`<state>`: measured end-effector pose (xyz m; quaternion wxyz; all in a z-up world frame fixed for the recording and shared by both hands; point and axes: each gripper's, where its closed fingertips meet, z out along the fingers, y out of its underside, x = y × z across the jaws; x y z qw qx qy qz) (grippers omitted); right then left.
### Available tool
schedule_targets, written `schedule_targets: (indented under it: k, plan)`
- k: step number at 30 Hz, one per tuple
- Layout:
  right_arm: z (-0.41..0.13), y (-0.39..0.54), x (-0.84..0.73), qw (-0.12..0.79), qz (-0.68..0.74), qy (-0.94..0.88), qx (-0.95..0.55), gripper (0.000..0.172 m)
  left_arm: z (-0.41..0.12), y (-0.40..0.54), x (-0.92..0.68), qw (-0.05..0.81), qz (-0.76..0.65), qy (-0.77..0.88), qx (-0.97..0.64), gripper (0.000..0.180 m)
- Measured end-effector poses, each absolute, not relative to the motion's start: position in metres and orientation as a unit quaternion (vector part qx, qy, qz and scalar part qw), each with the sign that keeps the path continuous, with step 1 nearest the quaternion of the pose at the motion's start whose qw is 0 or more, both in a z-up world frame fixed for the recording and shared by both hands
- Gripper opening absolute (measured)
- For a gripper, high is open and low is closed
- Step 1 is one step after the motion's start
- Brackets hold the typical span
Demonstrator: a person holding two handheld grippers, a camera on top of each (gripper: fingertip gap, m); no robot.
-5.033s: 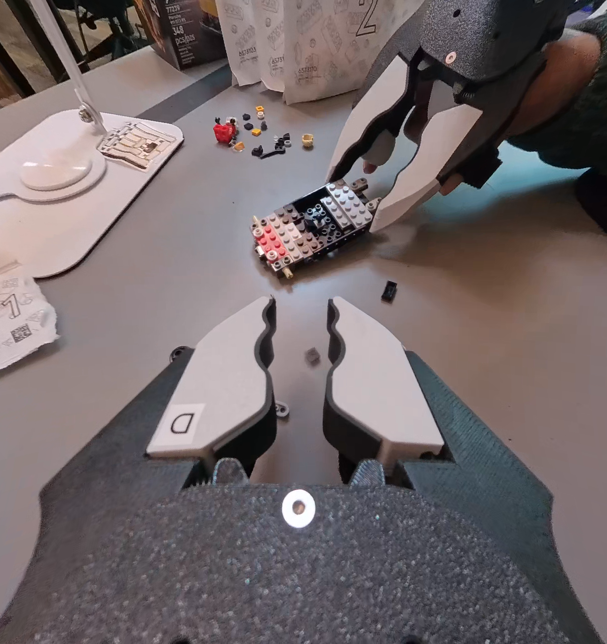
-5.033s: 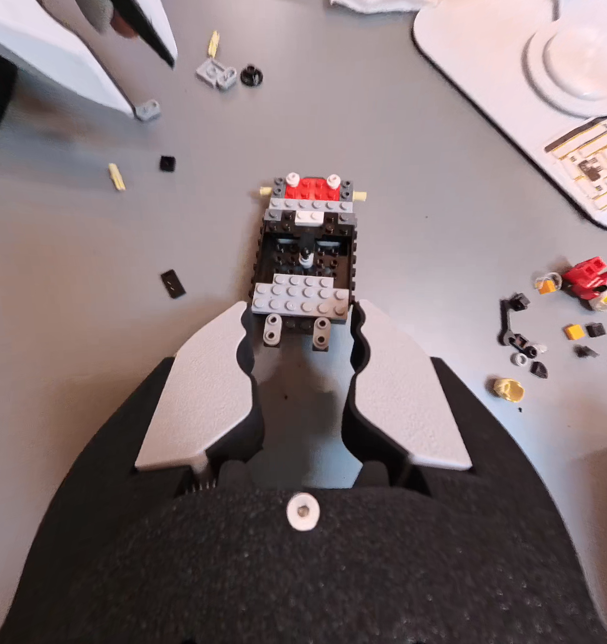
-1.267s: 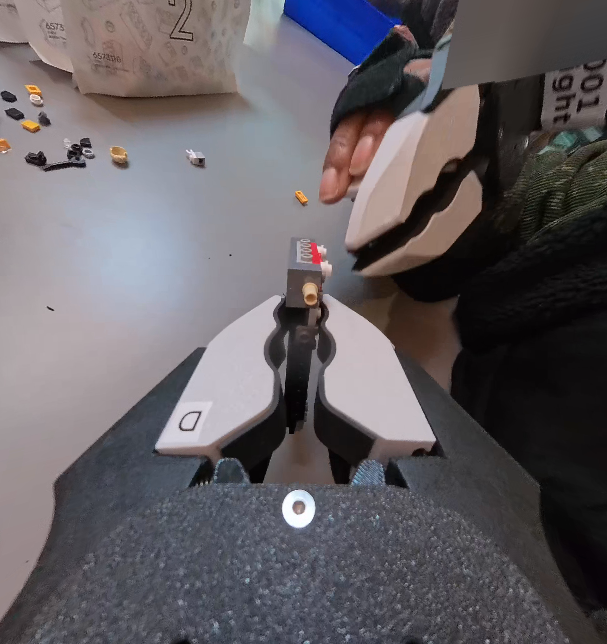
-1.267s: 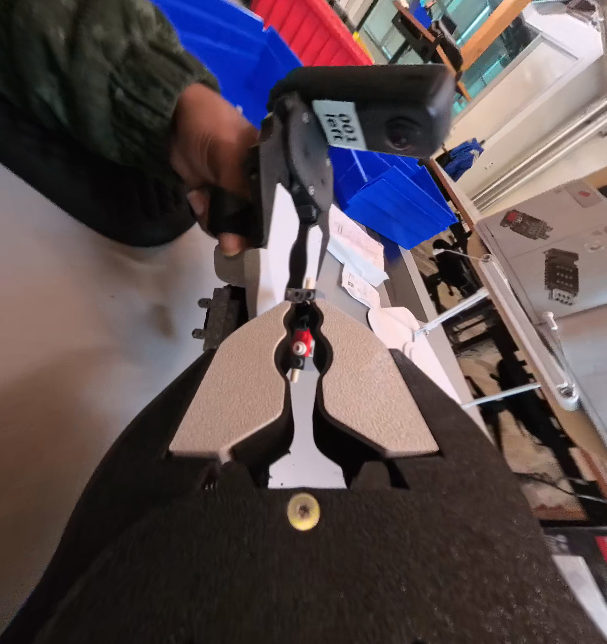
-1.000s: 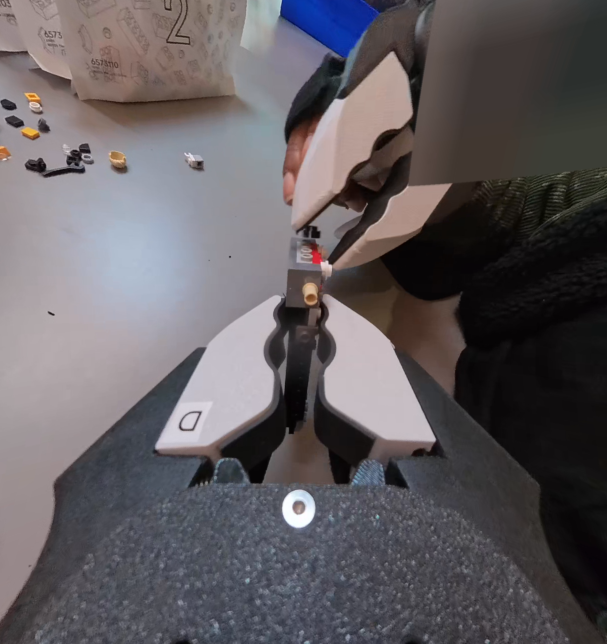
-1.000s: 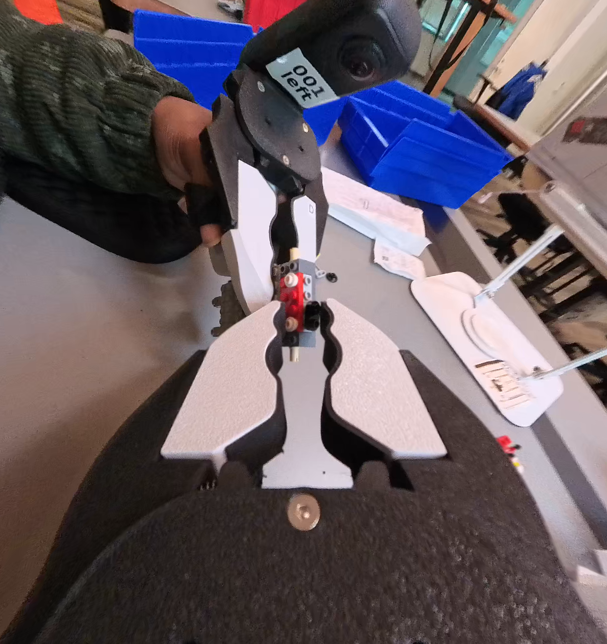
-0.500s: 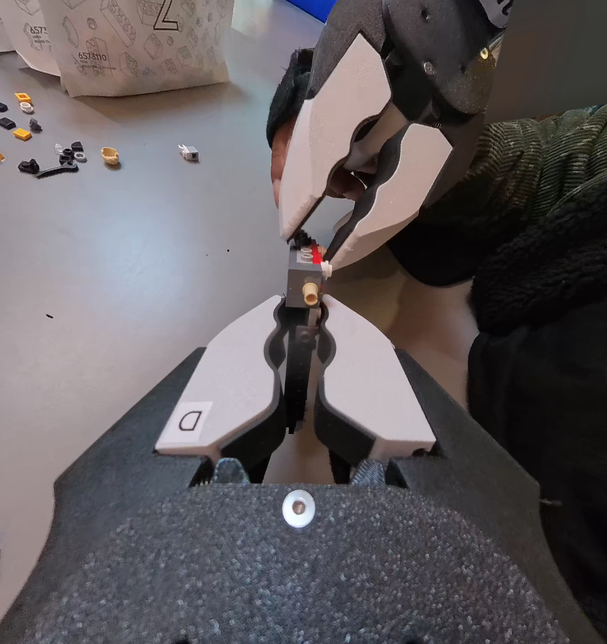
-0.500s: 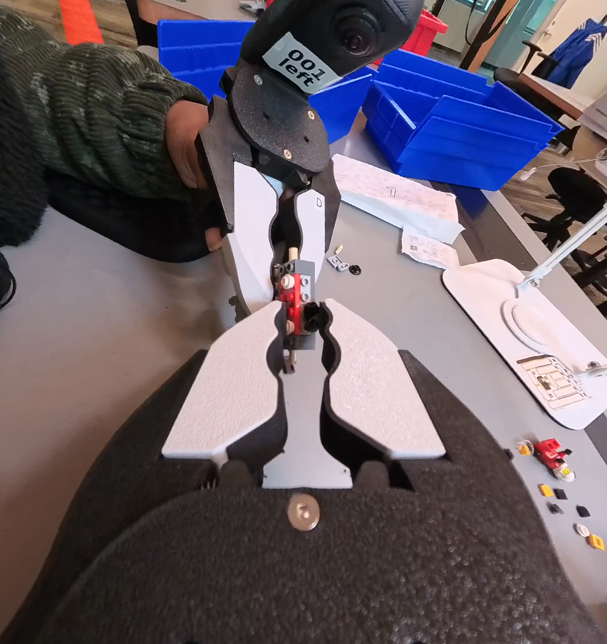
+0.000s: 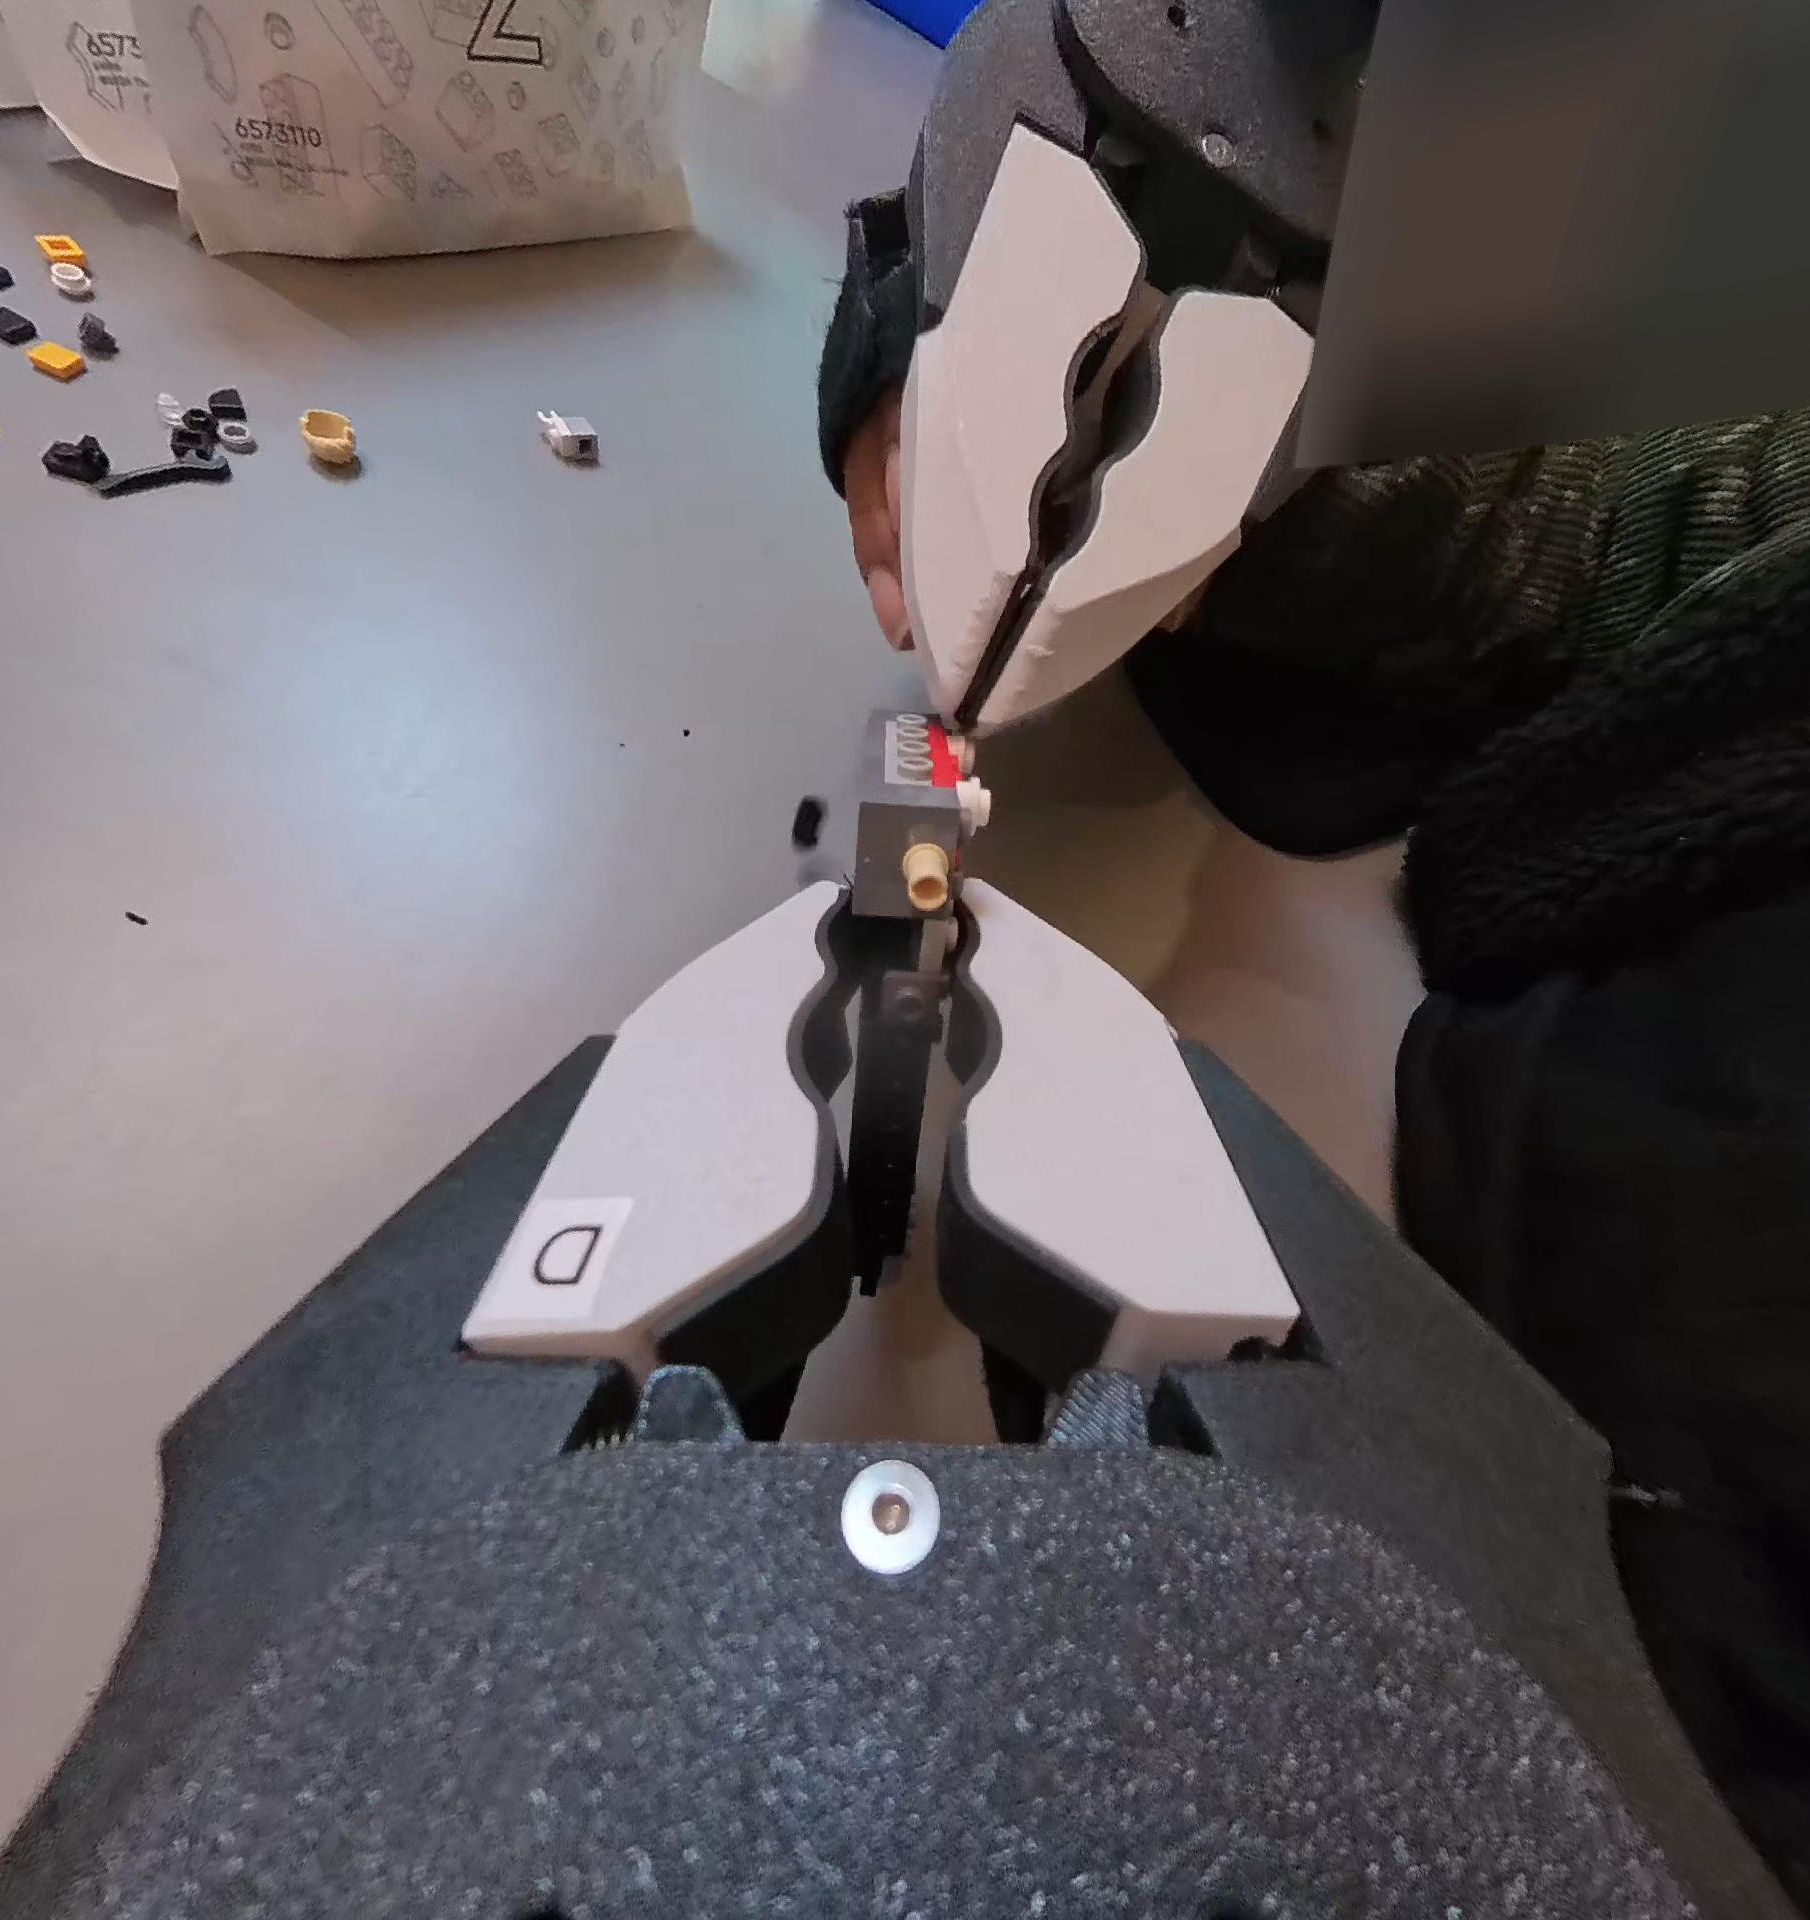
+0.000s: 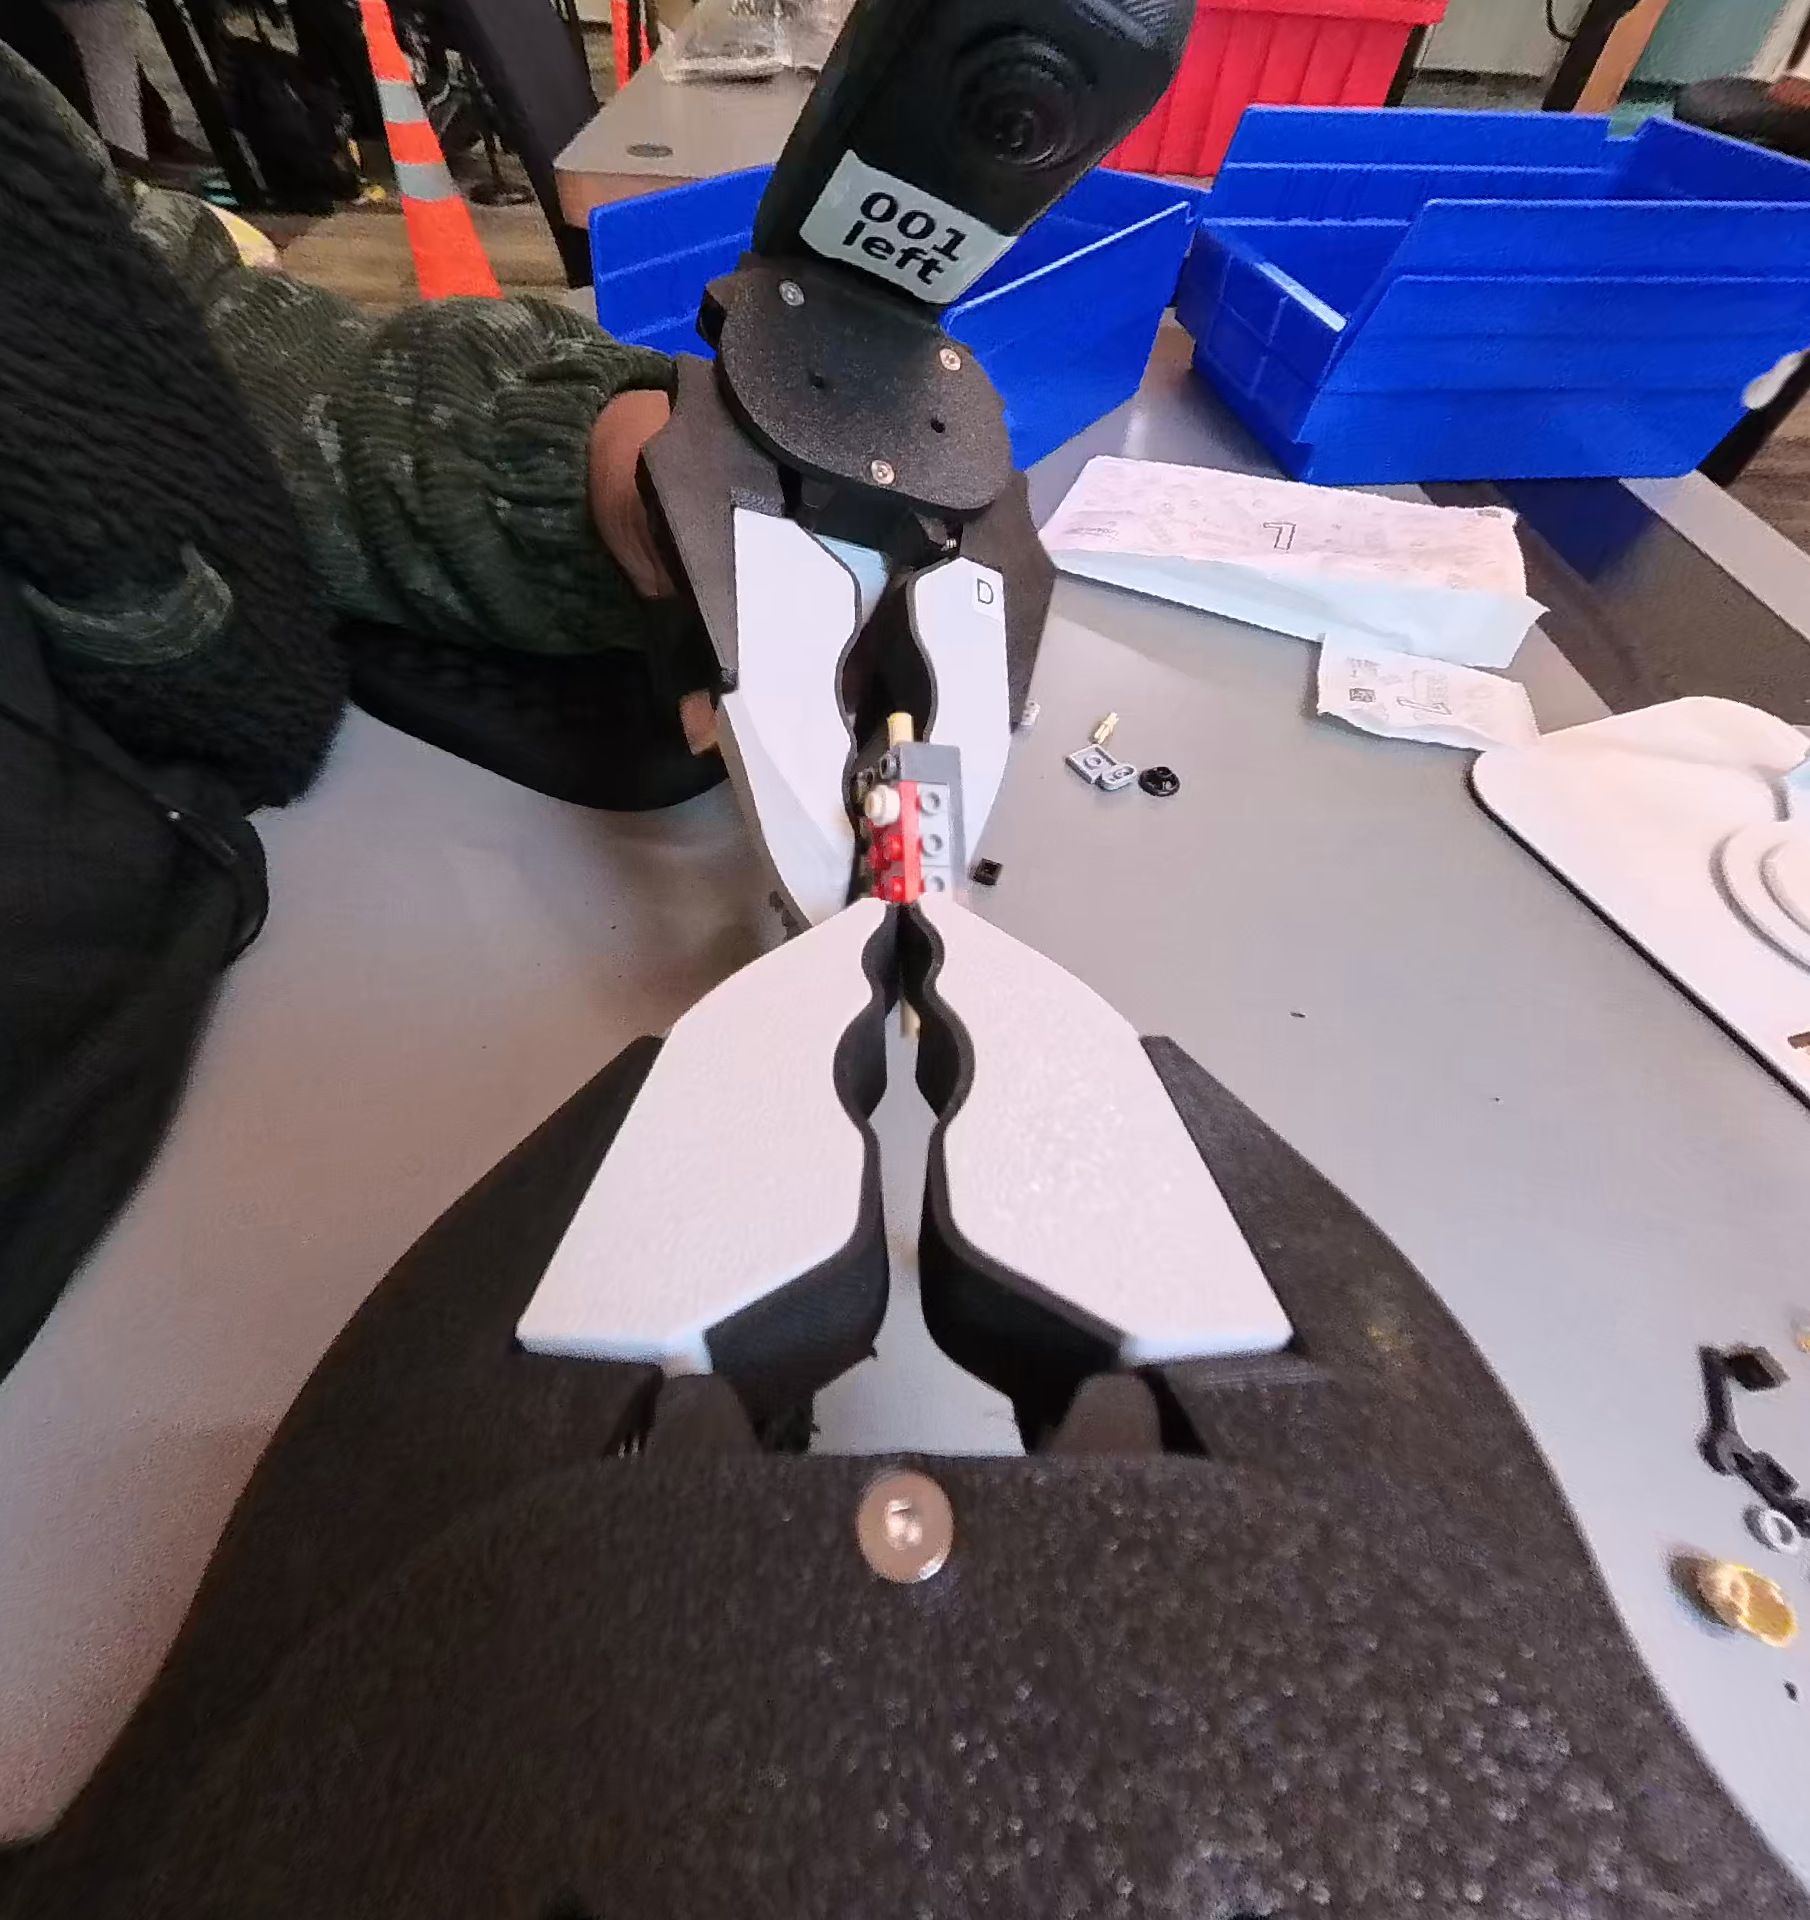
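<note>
A small brick assembly (image 9: 916,821) of grey, red and black pieces, with a tan peg sticking out of its side, is held clear above the grey table (image 9: 361,790). It is clamped edge-on between the pads of the left gripper (image 9: 906,914), which press on its dark lower part. The right gripper (image 10: 896,914) is brought against the far end of the assembly, its fingers drawn together so that only a thin dark line is left between them; the tips touch the red strip near a white stud. A pale sliver is seen in the slot behind those tips, but what it is cannot be told, nor whether anything is pinched there.

How complete the assembly is cannot be judged: loose parts (image 9: 184,447) lie well apart on the table near printed paper bags (image 9: 433,114), and a small black piece (image 10: 987,869) lies just beside the grippers. Most of the assembly is hidden inside the left gripper's jaws.
</note>
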<state>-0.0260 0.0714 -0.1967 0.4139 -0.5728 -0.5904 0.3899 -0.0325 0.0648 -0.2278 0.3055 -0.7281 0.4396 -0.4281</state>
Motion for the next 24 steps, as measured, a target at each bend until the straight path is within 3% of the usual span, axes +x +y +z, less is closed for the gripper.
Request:
schedule_targets:
  k: [7,14,24]
  plan:
    - [-0.211,0.096,0.005,0.391,0.32,-0.604,-0.616,0.004,-0.237,0.072,-0.038,0.291,-0.421,0.417,-0.751,0.015]
    - [-0.274,0.055,0.018,0.217,0.28,-0.7,-0.62,0.025,-0.234,0.1,-0.037,0.285,-0.432,0.375,-0.769,0.015]
    - [-0.295,0.029,-0.028,0.22,0.267,-0.736,-0.582,0.024,-0.225,0.122,-0.051,0.314,-0.449,0.314,-0.775,0.015]
